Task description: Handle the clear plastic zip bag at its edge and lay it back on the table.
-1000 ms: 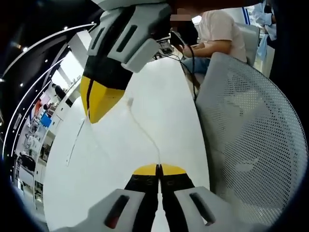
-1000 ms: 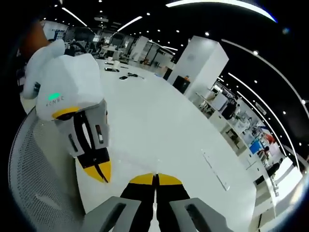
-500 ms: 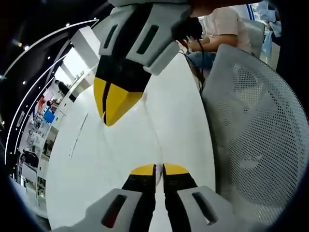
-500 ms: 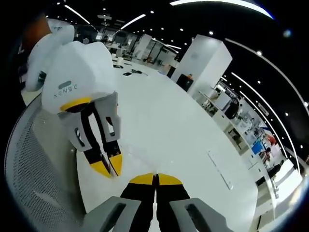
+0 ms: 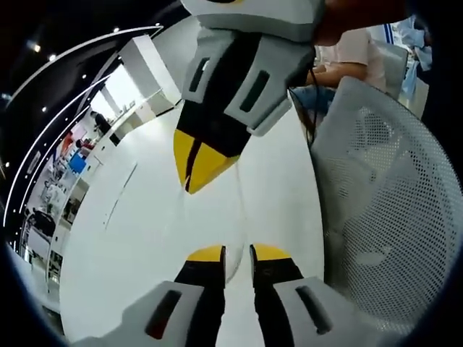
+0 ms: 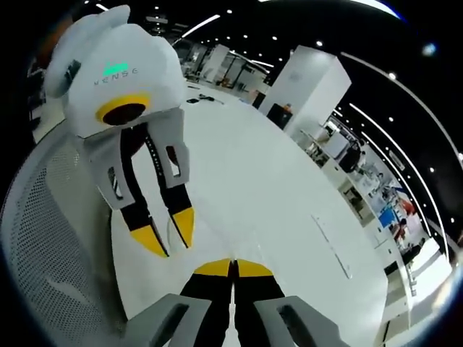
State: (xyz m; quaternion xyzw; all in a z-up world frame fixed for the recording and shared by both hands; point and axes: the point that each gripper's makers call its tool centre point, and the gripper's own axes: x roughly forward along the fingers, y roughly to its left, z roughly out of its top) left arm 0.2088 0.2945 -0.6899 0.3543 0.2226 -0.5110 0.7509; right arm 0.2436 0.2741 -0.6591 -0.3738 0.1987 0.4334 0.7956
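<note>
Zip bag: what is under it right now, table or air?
The clear zip bag is nearly invisible over the white table. Its faint outline runs from the shut right gripper toward the open left gripper. Whether it rests on the table cannot be told.

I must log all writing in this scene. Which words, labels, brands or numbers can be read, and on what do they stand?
"XENSE": green lit letters, fairly small, on the white housing of the left gripper, in the right gripper view.
Nothing else is legible; distant signs are too blurred.
</note>
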